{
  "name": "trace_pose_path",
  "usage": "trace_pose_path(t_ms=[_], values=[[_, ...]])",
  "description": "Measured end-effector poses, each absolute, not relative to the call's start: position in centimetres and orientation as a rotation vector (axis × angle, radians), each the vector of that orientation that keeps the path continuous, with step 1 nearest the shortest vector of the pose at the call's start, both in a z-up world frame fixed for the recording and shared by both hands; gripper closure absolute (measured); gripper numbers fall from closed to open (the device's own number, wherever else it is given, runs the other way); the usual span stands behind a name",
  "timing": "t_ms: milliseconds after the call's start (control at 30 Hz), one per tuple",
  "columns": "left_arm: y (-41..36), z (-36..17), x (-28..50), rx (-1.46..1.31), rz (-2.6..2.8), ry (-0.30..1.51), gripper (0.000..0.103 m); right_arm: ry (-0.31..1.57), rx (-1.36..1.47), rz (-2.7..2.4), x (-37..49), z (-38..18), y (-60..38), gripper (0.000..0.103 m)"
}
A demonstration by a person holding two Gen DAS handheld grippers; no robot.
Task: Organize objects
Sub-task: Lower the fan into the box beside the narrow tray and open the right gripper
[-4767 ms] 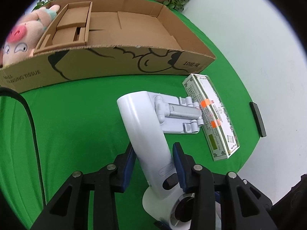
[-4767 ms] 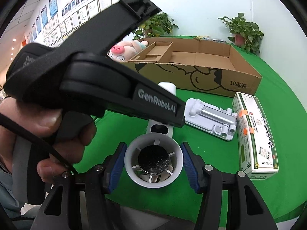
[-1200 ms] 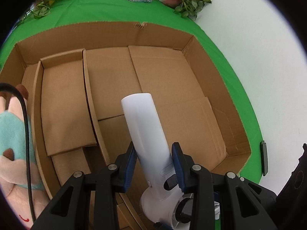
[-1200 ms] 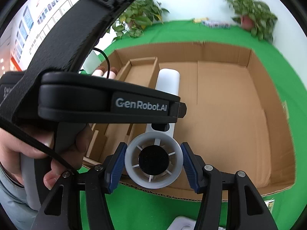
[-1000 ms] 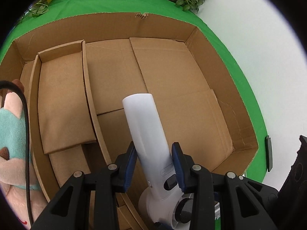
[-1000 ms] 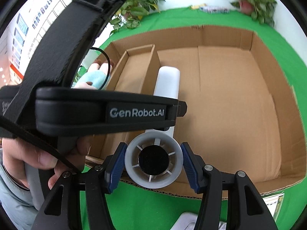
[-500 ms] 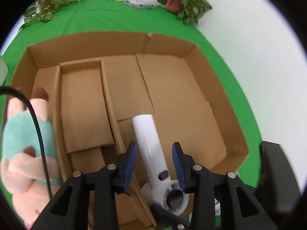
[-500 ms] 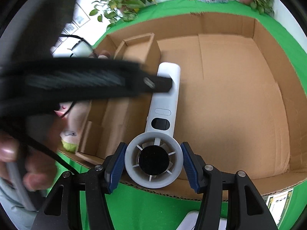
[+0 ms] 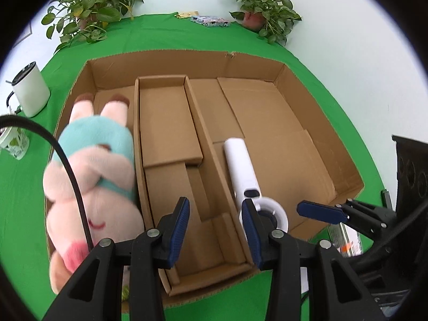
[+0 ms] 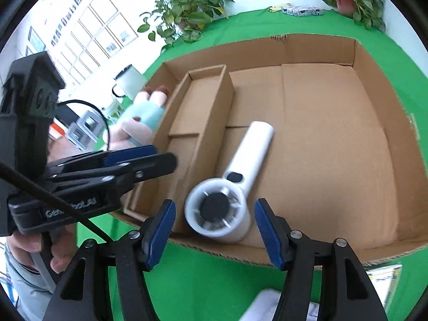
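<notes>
A white handheld dryer (image 9: 240, 165) lies on the floor of the open cardboard box (image 9: 187, 53), its round head at the near wall. My left gripper (image 9: 215, 211) stands open above the inner cardboard divider, left of the dryer, with nothing between its pads. In the right wrist view the dryer (image 10: 251, 149) slants up to the right. My right gripper (image 10: 214, 222) has its jaws opening: the dryer's head sits between the pads with a gap on each side. The left gripper (image 10: 149, 157) hovers at the box's left part. A plush pig (image 9: 93, 165) lies in the left compartment.
An inner cardboard tray (image 9: 165, 123) splits the box's left half. A white mug (image 9: 29, 91) stands left of the box on the green cloth. Potted plants (image 9: 264, 13) line the back. A printed carton (image 10: 382, 275) and a white stand (image 10: 270, 305) lie in front of the box.
The left gripper has drawn back and to the left, off the dryer's handle. The right gripper's pads have spread away from the dryer's head, and the dryer now rests tilted in the box.
</notes>
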State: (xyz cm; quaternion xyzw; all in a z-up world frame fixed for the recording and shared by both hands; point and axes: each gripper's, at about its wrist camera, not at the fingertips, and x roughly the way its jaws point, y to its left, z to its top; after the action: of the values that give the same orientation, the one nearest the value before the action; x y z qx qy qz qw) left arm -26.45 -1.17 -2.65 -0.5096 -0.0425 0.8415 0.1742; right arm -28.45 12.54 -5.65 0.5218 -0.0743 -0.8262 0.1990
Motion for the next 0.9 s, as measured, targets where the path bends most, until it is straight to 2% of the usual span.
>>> trace_pose_path(t_ms=[133,233,267,900], values=[[-1.0,-3.5,-25.8,-1.471,2.384,-0.116,0.064,-0.156,1.501,-2.290,-28.8,-7.1,12.3,0.064],[-1.4,-4.0,-25.3,-1.482,2.382,-0.137,0.064,-0.111,1.474,-2.313,-28.8,-7.8,12.1,0.069],[-1.4,-4.1,-25.2,-1.483,2.381,-0.137,0.064,-0.084,1.475,-2.330,-29.0,-8.0,12.1,0.076],[-1.8,-4.6,-24.5,-1.491,2.371,-0.171,0.064,-0.101,1.482,-2.346,-29.4,-8.1,12.0,0.074]])
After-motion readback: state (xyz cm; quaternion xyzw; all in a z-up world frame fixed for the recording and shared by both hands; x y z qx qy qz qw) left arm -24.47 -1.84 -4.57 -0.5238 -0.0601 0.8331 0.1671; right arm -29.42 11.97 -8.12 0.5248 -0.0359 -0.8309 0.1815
